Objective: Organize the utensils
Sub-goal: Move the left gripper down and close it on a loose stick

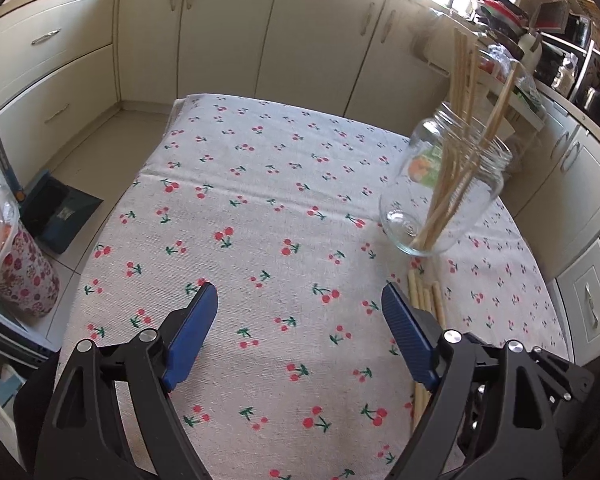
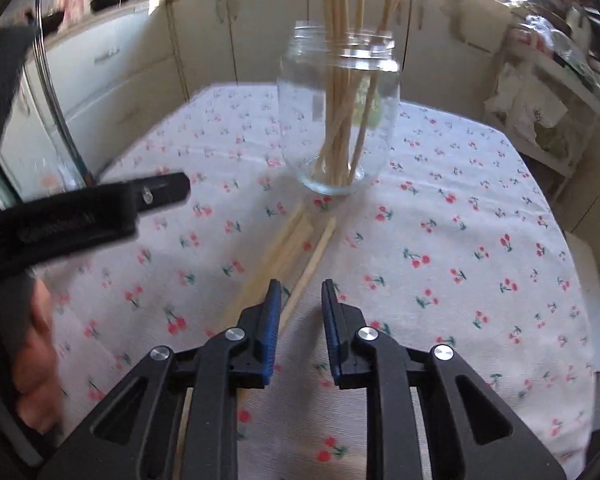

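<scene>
Right now your right gripper [image 2: 300, 292] is the one placed for the next pick. Its fingers [image 2: 271, 320] stand at a narrow gap with nothing between them, angled down at the cherry-print tabletop [image 2: 460, 240]. The loose chopsticks [image 2: 300, 240] lie on the cloth just ahead and slightly to the left of that gap, one of them running up close beside the left finger. Their long axis runs from near your fingertips away toward the glass jar [image 2: 338, 120], slanting a little to the right as it goes — so they lie nearly along the line your fingers point, not across it.

The jar stands upright beyond the far ends of the loose sticks, already holding a bundle of chopsticks [image 2: 342, 92] that lean out above its rim. The right view is motion-blurred, so I cannot count the loose ones; there seem to be several, lying side by side.

Your left gripper [image 1: 298, 300] hangs over bare cloth with its fingers [image 1: 196, 320] spread wide and empty. From its own view the loose chopsticks sit just beside and partly under its right finger, with the jar further off to the right — so the left is near but off to one side.

My judgement: shift the right fingers a touch left so one stick falls inside the gap before closing.
</scene>
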Tool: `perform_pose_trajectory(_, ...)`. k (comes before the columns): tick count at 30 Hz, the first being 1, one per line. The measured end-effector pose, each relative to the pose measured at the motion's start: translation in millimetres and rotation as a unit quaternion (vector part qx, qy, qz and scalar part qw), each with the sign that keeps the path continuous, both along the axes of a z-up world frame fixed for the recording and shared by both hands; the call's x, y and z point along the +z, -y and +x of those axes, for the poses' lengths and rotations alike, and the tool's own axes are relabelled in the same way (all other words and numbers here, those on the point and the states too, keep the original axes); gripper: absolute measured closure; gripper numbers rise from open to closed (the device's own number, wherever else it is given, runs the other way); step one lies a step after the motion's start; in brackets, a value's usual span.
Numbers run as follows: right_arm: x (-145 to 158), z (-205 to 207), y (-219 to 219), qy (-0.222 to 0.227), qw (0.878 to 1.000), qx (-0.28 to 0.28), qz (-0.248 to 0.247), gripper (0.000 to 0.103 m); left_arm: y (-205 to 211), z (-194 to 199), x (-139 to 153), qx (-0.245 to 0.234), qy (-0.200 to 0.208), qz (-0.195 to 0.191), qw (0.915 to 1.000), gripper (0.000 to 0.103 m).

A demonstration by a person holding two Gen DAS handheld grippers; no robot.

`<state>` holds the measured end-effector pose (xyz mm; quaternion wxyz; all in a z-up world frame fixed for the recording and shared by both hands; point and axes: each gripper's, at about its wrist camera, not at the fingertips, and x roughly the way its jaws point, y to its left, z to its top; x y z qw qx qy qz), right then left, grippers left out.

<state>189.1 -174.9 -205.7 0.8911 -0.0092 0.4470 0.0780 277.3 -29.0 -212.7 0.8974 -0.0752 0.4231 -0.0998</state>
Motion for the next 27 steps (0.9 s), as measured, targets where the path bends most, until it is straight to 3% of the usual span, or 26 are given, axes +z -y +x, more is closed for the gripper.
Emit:
perform_pose_trajectory(4, 1, -7, 14, -0.001, 1.000, 0.006, -0.011, 0.084, 13, 0, -1, -0.027, -0.007, 0.009, 0.9996, 0.023)
perform_pose_trajectory(10, -1, -7, 49, -0.007, 1.000, 0.005, -0.001, 0.087, 47, 3, -9, -0.081, -0.022, 0.055, 0.9950, 0.023)
perform_pose_trajectory(22, -2, -6, 63, -0.002, 1.000, 0.001, 0.027, 0.087, 72, 8, -20, -0.082, -0.031, 0.132, 0.9873, 0.025)
perform_pose_trajectory(27, -1, -5, 62, -0.011, 0.999, 0.037, 0.031, 0.088, 77, 11, -14, -0.104, -0.041, 0.131, 0.9851, 0.063)
